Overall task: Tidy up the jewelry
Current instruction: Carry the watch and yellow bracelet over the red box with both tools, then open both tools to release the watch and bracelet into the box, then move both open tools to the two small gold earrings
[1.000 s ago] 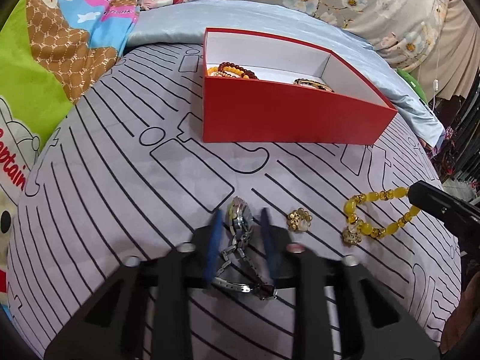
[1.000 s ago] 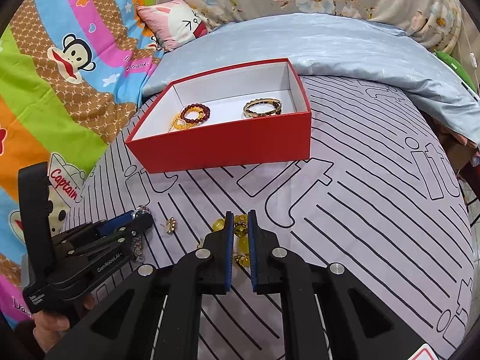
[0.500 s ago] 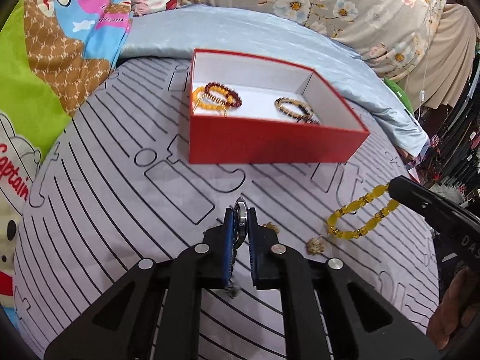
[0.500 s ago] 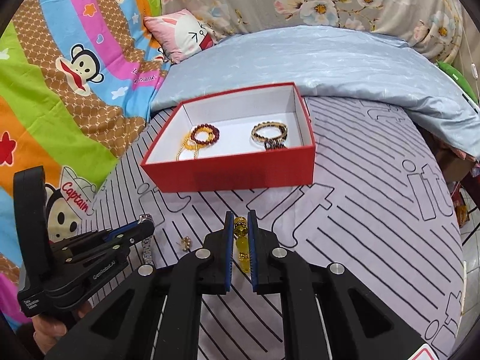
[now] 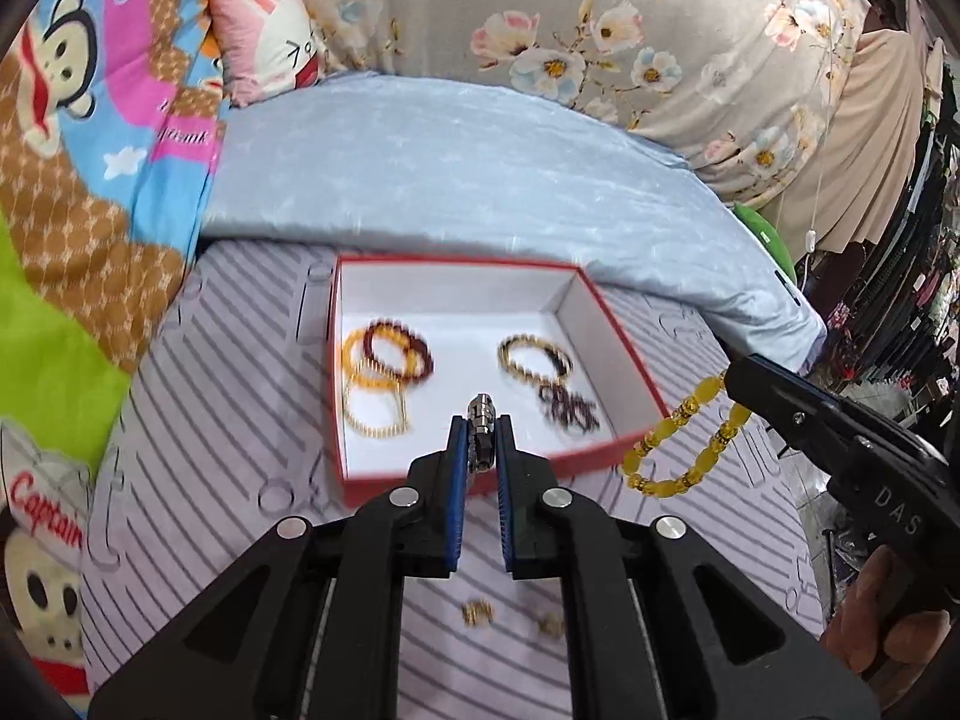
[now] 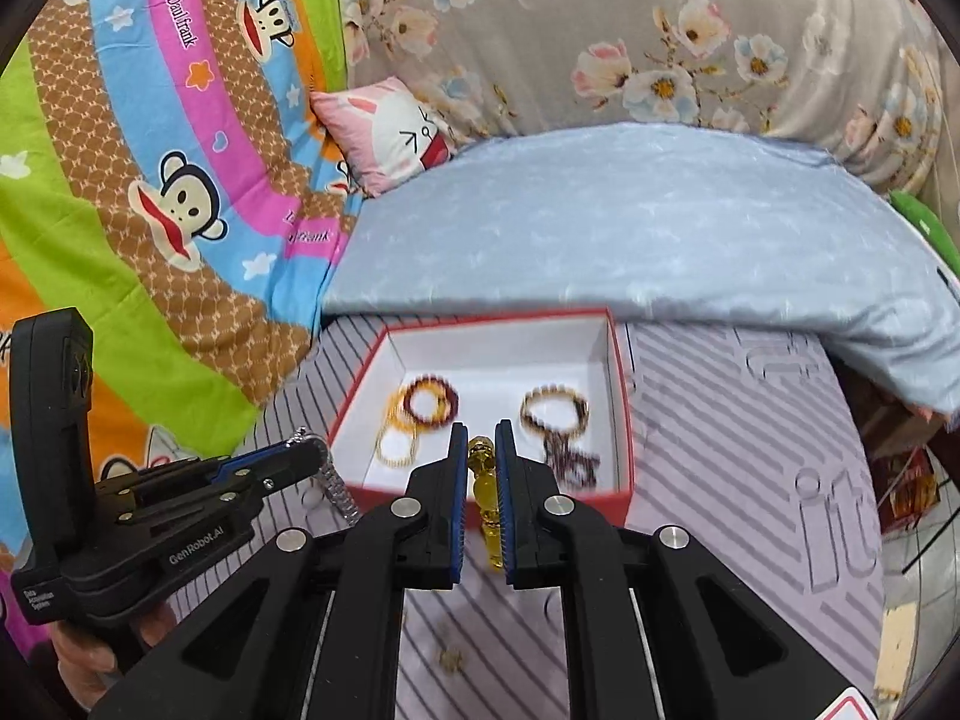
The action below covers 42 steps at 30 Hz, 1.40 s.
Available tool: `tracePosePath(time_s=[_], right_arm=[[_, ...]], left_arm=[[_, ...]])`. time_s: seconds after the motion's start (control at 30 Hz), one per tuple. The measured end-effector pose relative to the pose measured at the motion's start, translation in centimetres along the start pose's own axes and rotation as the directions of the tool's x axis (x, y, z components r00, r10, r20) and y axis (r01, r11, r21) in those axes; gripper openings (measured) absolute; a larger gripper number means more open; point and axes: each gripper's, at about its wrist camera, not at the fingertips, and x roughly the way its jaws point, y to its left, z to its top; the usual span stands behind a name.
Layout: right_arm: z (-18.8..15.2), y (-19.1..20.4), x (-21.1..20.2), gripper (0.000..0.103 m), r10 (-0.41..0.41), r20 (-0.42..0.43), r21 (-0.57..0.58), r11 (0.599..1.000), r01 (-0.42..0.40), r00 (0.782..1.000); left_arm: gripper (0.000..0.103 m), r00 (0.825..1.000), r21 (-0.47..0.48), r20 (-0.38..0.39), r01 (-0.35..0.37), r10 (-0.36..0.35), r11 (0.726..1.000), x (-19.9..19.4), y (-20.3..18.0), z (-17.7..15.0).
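**Inspector:** Now, your progress. The red box on the striped mat already holds several beaded bracelets: an amber and dark-red cluster at its left, a brown-and-gold one at its right with a darker piece beside it, blurred. Two items are in transit and not yet deposited.

**Operator:** Which ones, and how are they held?

**Inspector:** Your left gripper is clamped on the metal watch, its case edge-up between the blue pads, above the box's near wall; in the right wrist view its linked band hangs loose. Your right gripper is pinched on the yellow bead bracelet, which dangles as a loop just beside the box's right corner.

**Operator:** Anything left on the mat?

**Inspector:** Two small gold pieces, near you and well apart from the box. They look like earrings or charms, though motion blur prevents a firm call.

**Operator:** Materials?

**Inspector:** Watch: rigid steel links, slippery, inclined to swing. Yellow beads: glossy, translucent, rounded, strung flexibly. Box: stiff card, white inside.
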Motion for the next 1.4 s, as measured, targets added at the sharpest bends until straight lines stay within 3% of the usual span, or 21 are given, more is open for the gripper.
tracePosePath(time_s=[0.17,0.3,0.53,0.7,0.8,0.87,0.9,0.93,1.4], right_arm=[[3.7,0.1,3.6,0.009,0.011,0.004,-0.007,1.000,-0.011,1.000],[4.8,0.0,6.8,0.009,0.029,-0.024,0.009,1.000,-0.029,0.999],[2.5,-1.0,12.6,0.009,0.054,-0.120,0.064,0.997,-0.046,0.991],[0.7,-1.6,14.5,0.009,0.041,-0.168,0.062,0.998,-0.031,0.985],[0.1,-2.0,14.4,0.013,0.022,-0.170,0.053,0.998,-0.013,0.985],[-0.2,-2.4,14.2,0.021,0.005,-0.168,0.052,0.999,0.004,0.986],[-0.3,-2.6,14.0,0.024,-0.002,-0.164,0.056,0.998,0.011,0.987],[-0.4,-2.8,13.7,0.029,-0.005,-0.157,0.064,0.998,0.015,0.988],[-1.6,-3.1,7.9,0.033,-0.064,-0.090,0.052,0.996,0.069,0.994]], left_arm=[[0.009,1.000,0.013,-0.001,-0.007,0.007,1.000,3.3,0.0,2.9],[0.009,1.000,0.009,-0.027,-0.010,0.010,1.000,6.8,0.4,3.9],[0.009,0.996,-0.017,-0.091,-0.025,0.024,1.000,11.2,1.8,3.0],[0.009,0.993,-0.025,-0.115,-0.033,0.030,0.999,12.3,2.5,2.0],[0.011,0.995,-0.025,-0.096,-0.042,0.039,0.999,11.8,2.8,1.8],[0.020,0.995,-0.025,-0.086,-0.043,0.040,0.999,11.5,2.7,1.8],[0.036,0.996,-0.031,-0.080,-0.044,0.041,0.999,11.2,2.8,1.8],[0.044,0.997,-0.033,-0.072,-0.045,0.042,0.998,11.0,2.8,1.8],[0.046,0.995,-0.001,-0.034,-0.089,0.089,0.996,6.8,2.0,-0.8]])
